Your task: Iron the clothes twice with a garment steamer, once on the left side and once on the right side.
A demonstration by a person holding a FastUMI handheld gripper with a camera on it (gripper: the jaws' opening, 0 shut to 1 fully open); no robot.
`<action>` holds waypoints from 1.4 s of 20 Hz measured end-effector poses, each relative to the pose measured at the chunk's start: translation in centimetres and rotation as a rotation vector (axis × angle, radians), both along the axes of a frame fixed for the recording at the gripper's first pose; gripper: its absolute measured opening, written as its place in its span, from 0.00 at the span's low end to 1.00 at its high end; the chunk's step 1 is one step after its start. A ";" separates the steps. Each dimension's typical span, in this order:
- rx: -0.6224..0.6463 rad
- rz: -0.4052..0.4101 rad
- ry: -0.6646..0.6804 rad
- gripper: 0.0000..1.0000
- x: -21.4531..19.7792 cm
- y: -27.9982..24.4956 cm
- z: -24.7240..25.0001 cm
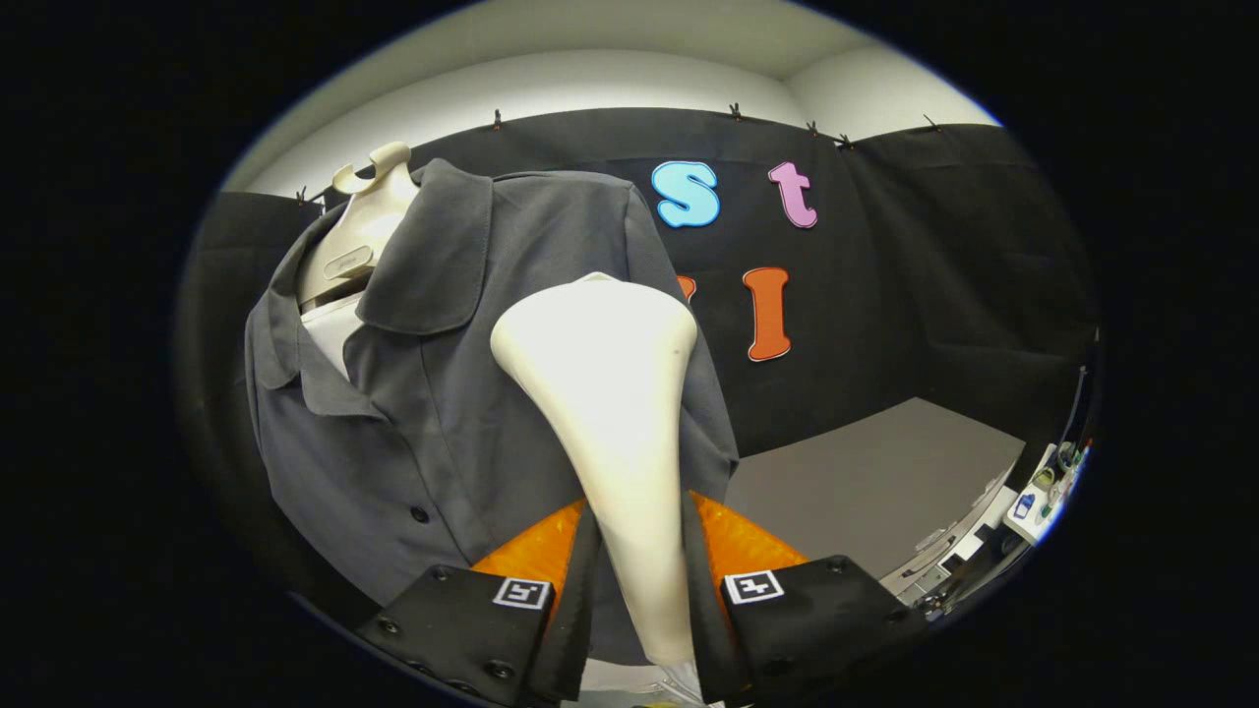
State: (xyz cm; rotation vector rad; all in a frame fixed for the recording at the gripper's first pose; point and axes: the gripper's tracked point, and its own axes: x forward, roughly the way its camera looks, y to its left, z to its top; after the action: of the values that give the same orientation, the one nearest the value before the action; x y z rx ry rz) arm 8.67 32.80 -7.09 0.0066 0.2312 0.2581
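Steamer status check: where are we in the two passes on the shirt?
Done: the gripper is shut on the steamer. In hand: its head sits against the grey shirt beside the button placket. Left: I can't tell whether either pass is finished; no visible mark shows it.

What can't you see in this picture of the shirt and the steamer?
- Steamer front, gripper view: its head faces away toward the gray shirt, so any steam or contact is hidden.
- Shirt's lower hem: covered by the gripper, shut on the steamer handle.
- Small items on the shelf beyond the fingers: too tiny to identify.
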 end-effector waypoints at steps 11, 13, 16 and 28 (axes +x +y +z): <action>-0.034 -0.008 0.108 0.51 -1.2 -0.3 -5.3; -0.045 -0.013 0.135 0.50 -1.4 -0.5 -6.6; -0.059 -0.017 0.173 0.50 -1.9 -0.5 -8.5; -0.135 -0.042 0.347 0.51 -3.7 -1.1 -17.8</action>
State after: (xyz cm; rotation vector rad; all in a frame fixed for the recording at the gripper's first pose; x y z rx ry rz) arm 4.97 31.69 -24.84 -0.0785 0.5925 0.1981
